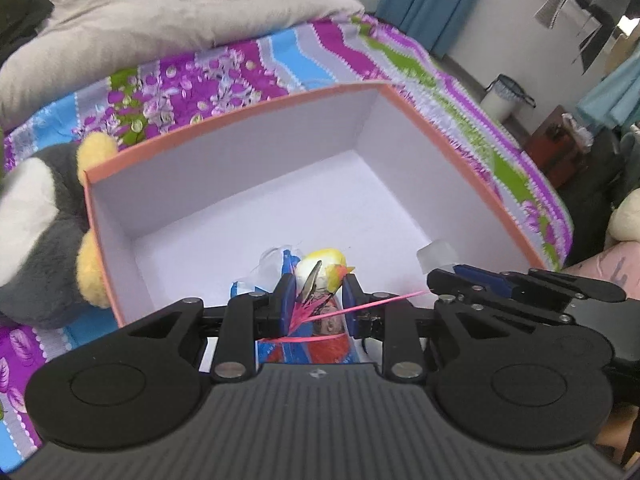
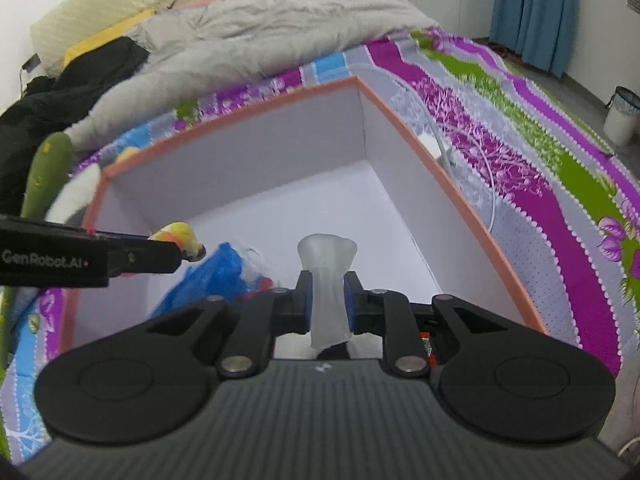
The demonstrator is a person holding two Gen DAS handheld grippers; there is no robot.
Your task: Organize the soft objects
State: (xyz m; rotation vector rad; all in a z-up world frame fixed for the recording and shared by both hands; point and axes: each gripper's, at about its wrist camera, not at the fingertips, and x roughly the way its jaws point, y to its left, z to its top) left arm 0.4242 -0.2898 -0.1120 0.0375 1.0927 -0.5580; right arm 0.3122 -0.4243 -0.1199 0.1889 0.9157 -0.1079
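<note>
Now the left gripper pinches a yellow bird toy low over the box; the right gripper clamps a frosted soft piece, centre frame.

We see a grey duvet rumpled on a patterned bedspread, black clothing beside it, blue curtains and a white bin on the floor.
</note>
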